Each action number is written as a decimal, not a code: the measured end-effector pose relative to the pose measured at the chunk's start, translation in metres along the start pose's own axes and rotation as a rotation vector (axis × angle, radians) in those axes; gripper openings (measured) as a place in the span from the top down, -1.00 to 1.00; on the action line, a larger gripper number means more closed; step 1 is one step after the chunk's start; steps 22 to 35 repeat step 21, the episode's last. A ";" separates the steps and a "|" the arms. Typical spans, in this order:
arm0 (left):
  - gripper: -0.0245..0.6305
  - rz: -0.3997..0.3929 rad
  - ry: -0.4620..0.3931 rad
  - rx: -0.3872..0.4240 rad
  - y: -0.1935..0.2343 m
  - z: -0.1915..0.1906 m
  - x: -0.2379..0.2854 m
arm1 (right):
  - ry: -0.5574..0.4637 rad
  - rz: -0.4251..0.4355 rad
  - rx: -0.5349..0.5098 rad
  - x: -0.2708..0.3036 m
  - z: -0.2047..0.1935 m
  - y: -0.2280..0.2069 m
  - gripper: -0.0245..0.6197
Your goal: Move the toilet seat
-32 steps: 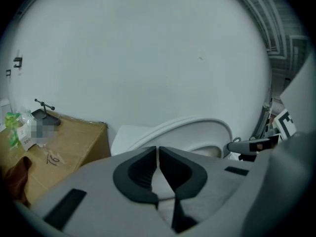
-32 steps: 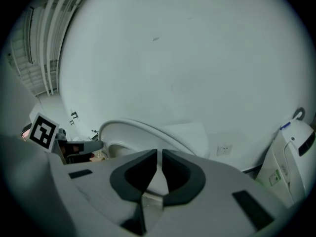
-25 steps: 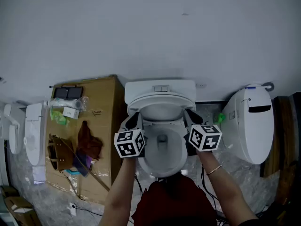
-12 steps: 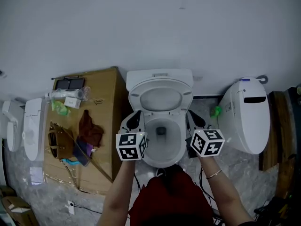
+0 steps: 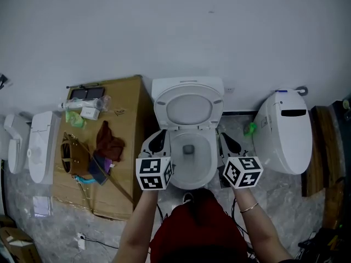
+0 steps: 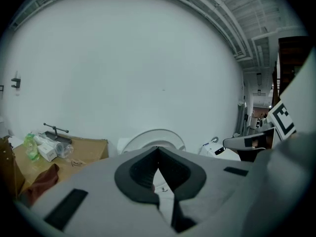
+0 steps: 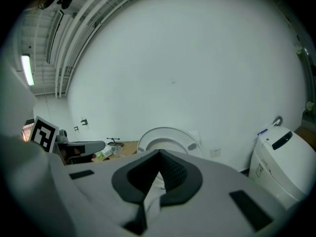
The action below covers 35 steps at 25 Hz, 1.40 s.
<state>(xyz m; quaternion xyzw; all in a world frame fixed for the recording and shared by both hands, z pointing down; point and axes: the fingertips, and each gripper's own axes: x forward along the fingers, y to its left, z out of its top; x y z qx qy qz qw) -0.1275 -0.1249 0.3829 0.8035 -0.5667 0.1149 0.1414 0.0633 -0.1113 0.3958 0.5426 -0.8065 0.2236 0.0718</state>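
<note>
We are facing a toilet bowl [image 5: 191, 167] that is sitting against the wall [image 5: 175, 32], with the toilet seat [image 5: 160, 108] standing upright behind it. The left gripper [image 5: 158, 139] is hovering just beside the bowl's left edge and the right gripper [image 5: 225, 141] just beside its right edge. A cardboard box [image 5: 129, 125] is lying to the left, with a cloth [image 5: 109, 142] and a bag [image 5: 74, 159] resting on it. A second toilet [image 5: 285, 141] is standing to the right.
</note>
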 end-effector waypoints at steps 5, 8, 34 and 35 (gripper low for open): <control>0.85 -0.005 -0.019 0.019 -0.009 0.001 -0.023 | -0.001 -0.007 -0.025 -0.020 -0.006 0.010 0.88; 0.85 -0.007 -0.028 0.030 -0.015 0.000 -0.035 | -0.004 -0.007 -0.037 -0.031 -0.009 0.015 0.88; 0.85 -0.001 -0.049 0.048 -0.026 -0.003 -0.076 | -0.026 -0.008 -0.063 -0.069 -0.016 0.034 0.88; 0.85 -0.001 -0.049 0.048 -0.026 -0.003 -0.076 | -0.026 -0.008 -0.063 -0.069 -0.016 0.034 0.88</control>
